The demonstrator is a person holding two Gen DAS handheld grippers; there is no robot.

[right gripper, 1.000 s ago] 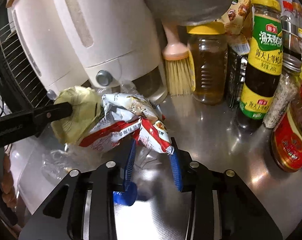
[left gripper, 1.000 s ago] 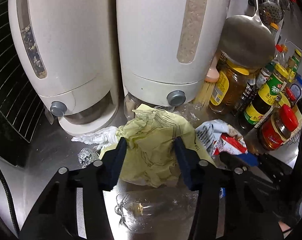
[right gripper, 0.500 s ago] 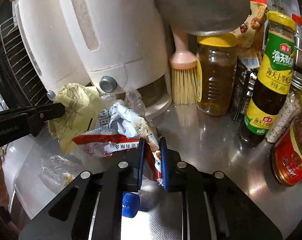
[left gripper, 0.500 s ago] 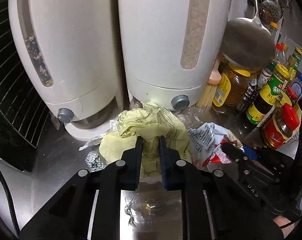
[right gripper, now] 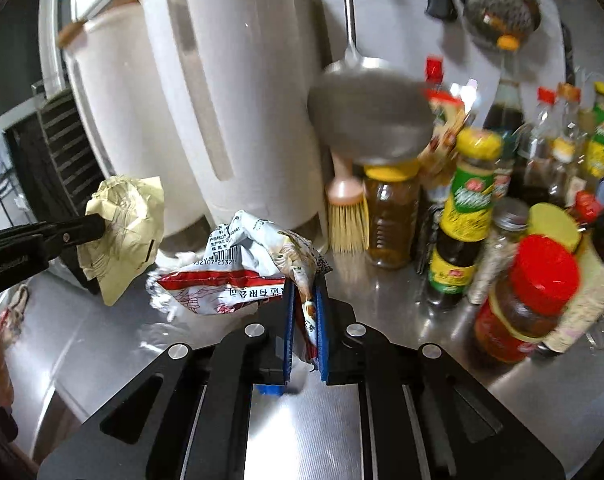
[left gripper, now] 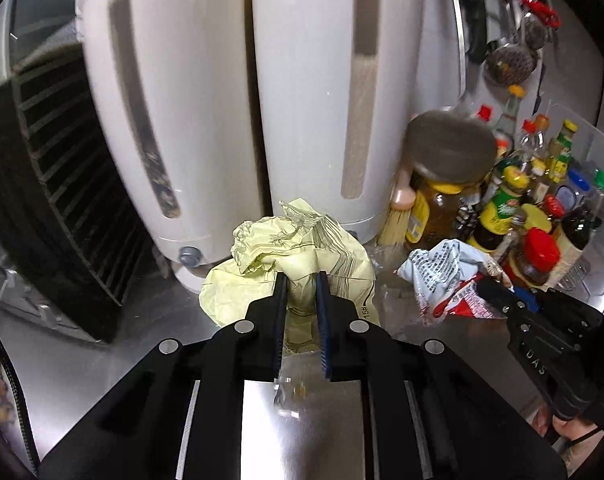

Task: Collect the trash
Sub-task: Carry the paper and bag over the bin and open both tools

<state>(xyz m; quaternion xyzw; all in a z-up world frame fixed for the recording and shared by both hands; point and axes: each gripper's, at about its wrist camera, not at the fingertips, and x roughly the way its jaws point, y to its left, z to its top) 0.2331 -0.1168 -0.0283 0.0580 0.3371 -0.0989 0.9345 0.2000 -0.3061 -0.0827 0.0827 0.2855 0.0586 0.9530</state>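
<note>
Our left fingers (left gripper: 280, 292) are pinched nearly together on the yellow paper (left gripper: 298, 248), biting a fold near its lower middle so the crumpled bulk stands up ahead of the tips. In the right wrist view the paper hangs off the desk (right gripper: 442, 344) from those fingers, which we judge means it is already lifted clear. Our right fingers (right gripper: 289, 308) are likewise closed down to a thin gap on the wrapper (right gripper: 238, 276), gripping one twisted corner while the rest fans out to the left. We cannot say for sure whether the wrapper's far edge touches the desk, since the picture is smeared there.

The desk is bare brushed steel with glare. At far left stands a dark wire rack (left gripper: 62, 200), then two tall white dispensers (left gripper: 302, 100) against the wall. Beside them a brush (right gripper: 346, 216) stands under a hanging ladle (right gripper: 370, 116), and to the right, crowded sauce bottles (right gripper: 466, 216) and a red-capped jar (right gripper: 530, 300).
</note>
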